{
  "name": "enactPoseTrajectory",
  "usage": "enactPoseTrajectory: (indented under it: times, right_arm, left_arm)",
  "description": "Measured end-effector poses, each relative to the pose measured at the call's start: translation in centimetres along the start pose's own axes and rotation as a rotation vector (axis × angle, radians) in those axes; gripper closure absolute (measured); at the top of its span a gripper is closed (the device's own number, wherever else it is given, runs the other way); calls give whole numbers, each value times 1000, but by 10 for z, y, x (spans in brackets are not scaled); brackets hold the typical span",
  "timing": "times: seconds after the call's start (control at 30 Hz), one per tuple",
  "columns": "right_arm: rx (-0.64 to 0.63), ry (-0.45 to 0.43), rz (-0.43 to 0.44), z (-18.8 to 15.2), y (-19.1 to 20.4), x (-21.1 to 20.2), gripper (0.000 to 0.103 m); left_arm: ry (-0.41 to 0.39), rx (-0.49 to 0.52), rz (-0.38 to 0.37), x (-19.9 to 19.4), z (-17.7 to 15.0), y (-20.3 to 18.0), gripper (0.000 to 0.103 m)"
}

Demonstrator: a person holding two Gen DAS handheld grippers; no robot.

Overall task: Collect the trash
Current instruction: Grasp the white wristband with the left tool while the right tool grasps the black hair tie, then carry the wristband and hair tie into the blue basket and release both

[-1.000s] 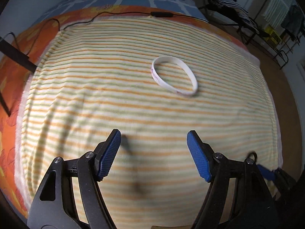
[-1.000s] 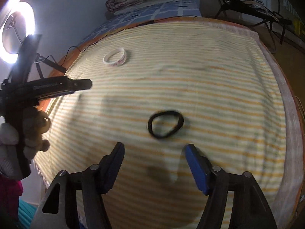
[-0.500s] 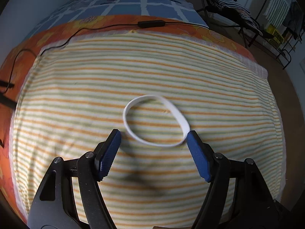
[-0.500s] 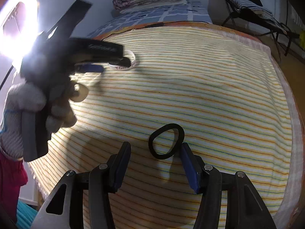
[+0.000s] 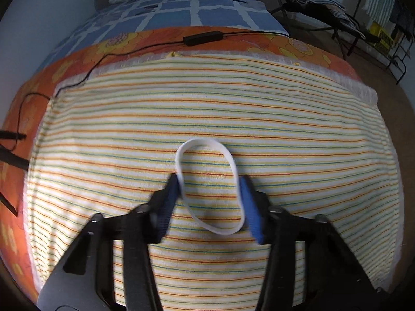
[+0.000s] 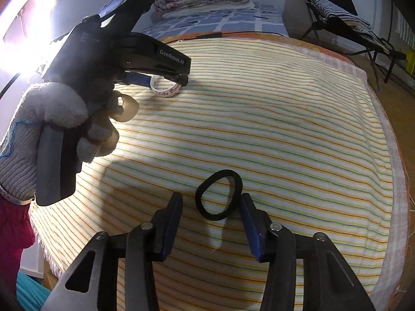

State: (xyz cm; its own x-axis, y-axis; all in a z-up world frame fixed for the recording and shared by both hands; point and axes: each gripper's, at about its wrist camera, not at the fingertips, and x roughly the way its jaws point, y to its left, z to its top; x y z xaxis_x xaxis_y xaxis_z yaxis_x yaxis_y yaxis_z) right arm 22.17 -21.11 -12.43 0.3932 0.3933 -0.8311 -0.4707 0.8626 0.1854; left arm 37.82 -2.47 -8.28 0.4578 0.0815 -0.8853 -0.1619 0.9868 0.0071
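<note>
A striped blanket (image 5: 207,108) covers the bed, over an orange floral sheet (image 5: 298,46) crossed by a black cable (image 5: 202,37). The left gripper (image 5: 211,197) has just been closing: its blue pads press both sides of the white wristband (image 5: 181,163), squeezing it into an oval; the left pad is blurred. From the right wrist, a gloved hand (image 6: 52,119) hides part of that band. The right gripper (image 6: 211,215), also just closing, straddles the black hair tie (image 6: 220,194); only its right pad touches it.
</note>
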Motion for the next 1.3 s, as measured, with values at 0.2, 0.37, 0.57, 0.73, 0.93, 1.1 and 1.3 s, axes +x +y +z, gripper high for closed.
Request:
enactPoseTrajectory:
  times: [0.2, 0.37, 0.57, 0.73, 0.93, 1.1, 1.3]
  right_arm:
    - [5, -13, -15, 1, -7, -1, 86]
    - [61, -23, 17, 2, -19, -4, 96]
    - [84, -67, 26, 2, -19, -19, 96]
    - [91, -95, 48, 3, -13, -35, 96]
    - [50, -128, 52, -3, 5, -61, 96]
    - [25, -146, 63, -14, 19, -82, 96]
    - [-6, -162, 70, -33, 34, -108, 96]
  left_arm:
    - [-8, -18, -15, -9, -1, 6, 95]
    - [-26, -33, -37, -23, -5, 15, 97]
    - [-45, -45, -57, -45, -12, 28, 97]
    - [-55, -48, -87, -66, -26, 37, 97]
    - [-65, -28, -112, -95, -55, 42, 97]
    - [-71, -15, -133, -122, -89, 45, 97]
    - [-74, 4, -146, -153, -135, 51, 97]
